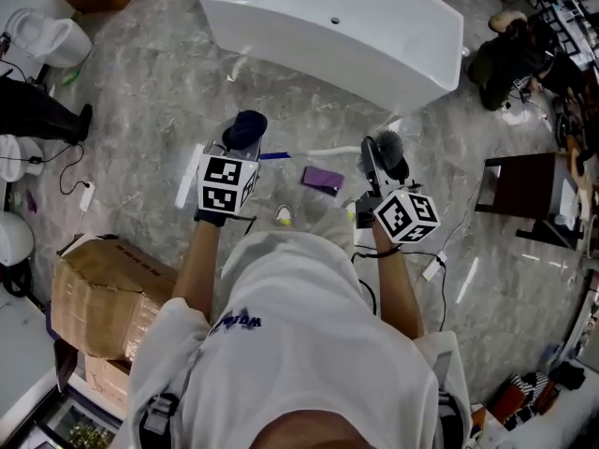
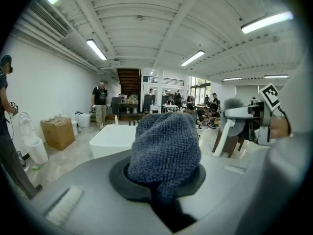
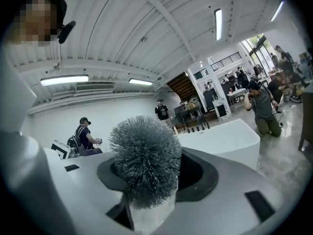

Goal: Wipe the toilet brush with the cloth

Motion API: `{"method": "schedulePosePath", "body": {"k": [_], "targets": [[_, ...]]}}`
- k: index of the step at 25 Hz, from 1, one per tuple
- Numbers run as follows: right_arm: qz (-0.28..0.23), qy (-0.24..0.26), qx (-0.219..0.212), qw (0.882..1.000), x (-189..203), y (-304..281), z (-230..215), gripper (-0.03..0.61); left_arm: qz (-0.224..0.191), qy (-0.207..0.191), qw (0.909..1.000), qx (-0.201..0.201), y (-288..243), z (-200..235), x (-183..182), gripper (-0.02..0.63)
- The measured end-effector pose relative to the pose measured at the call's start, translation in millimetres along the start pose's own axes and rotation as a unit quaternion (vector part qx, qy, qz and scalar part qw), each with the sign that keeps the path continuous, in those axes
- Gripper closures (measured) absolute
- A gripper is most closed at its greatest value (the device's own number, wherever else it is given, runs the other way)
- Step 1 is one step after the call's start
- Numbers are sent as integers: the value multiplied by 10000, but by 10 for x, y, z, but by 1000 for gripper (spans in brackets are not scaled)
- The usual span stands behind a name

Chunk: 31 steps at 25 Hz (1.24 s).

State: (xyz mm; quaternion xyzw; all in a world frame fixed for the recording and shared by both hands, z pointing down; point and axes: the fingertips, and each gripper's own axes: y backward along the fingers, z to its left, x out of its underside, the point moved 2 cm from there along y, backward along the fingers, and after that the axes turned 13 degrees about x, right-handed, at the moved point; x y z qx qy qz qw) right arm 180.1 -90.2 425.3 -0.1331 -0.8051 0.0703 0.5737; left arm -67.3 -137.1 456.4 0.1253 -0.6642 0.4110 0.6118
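Observation:
A dark blue terry cloth [image 2: 164, 146] is bunched up between the jaws of my left gripper [image 2: 164, 192], which is shut on it. In the head view the cloth [image 1: 245, 128] pokes out ahead of the left gripper [image 1: 240, 144]. The toilet brush [image 3: 145, 158] has a round grey bristle head on a white neck. My right gripper [image 3: 146, 202] is shut on that neck just below the head. In the head view the brush head [image 1: 387, 147] sits at the tip of the right gripper [image 1: 378, 164]. The left gripper view shows the brush [image 2: 234, 116] off to the right, apart from the cloth.
A white bathtub [image 1: 337, 36] stands on the marble floor ahead. A purple object [image 1: 323, 179] lies on the floor between the grippers. A cardboard box [image 1: 103, 293] is at the left, a toilet [image 1: 51, 36] at the far left and a dark stool [image 1: 524, 190] at the right. People stand in the background.

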Motion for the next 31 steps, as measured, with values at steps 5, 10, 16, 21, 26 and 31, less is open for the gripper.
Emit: {"method": "schedulePosePath", "body": {"k": [5, 10, 16, 21, 26, 31], "targets": [[-48, 360, -73, 9993, -4, -82, 136, 354, -68, 51, 9997, 229, 114, -230, 38, 566], [-51, 389, -31, 9992, -23, -70, 85, 354, -108, 100, 9998, 162, 263, -264, 72, 566], [-63, 407, 20, 9992, -31, -53, 92, 356, -265, 192, 9995, 33, 320, -180, 59, 566], [-67, 495, 129, 9987, -20, -49, 86, 356, -292, 230, 9991, 183, 263, -221, 92, 566], [33, 648, 164, 9978, -9, -14, 19, 356, -297, 211, 9989, 285, 229, -369, 149, 566], [64, 727, 239, 9970, -37, -48, -204, 356, -292, -70, 9989, 359, 40, -534, 149, 566]]}}
